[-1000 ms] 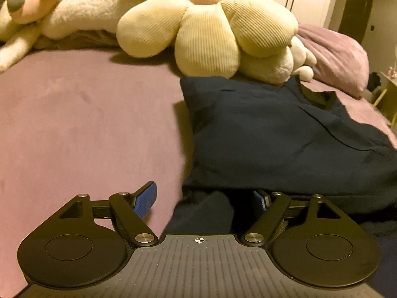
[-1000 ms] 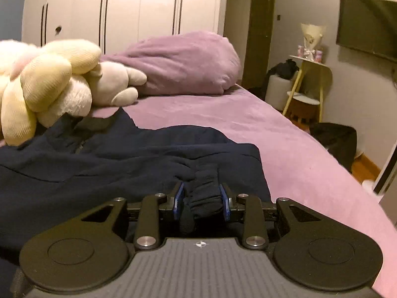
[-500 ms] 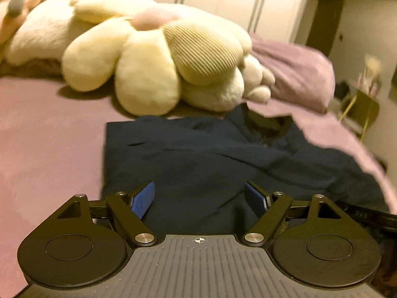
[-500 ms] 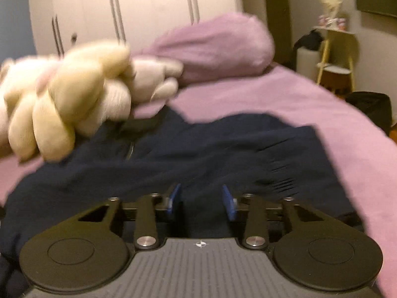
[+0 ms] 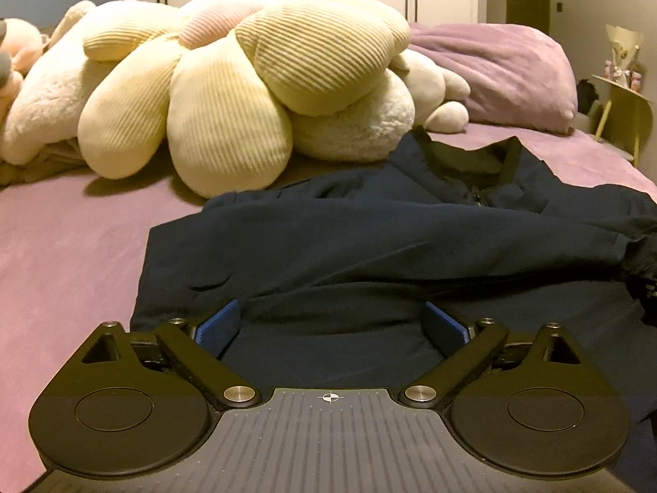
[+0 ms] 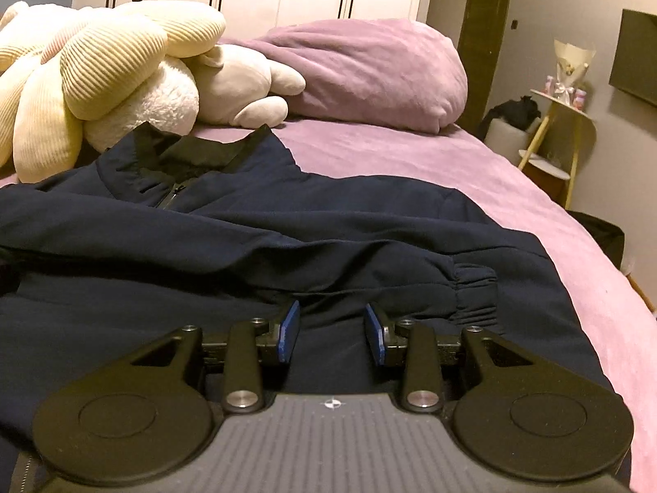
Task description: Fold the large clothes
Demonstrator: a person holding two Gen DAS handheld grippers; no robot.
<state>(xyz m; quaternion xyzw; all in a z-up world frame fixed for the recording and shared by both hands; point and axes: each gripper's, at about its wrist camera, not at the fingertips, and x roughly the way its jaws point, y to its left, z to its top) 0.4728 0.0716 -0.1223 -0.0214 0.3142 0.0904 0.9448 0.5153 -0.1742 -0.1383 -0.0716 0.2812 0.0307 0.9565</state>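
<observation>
The navy jacket lies flat on the bed, directly ahead of and beneath both tools, its long axis running away toward the collar. The left hand-held gripper stands over the near hem, jaws wide apart and just opened further, nothing clamped. The right hand-held gripper stands nearest the gathered cuff, jaws partly apart and empty. A second ago it pinched a fold of fabric; that fold is released.
</observation>
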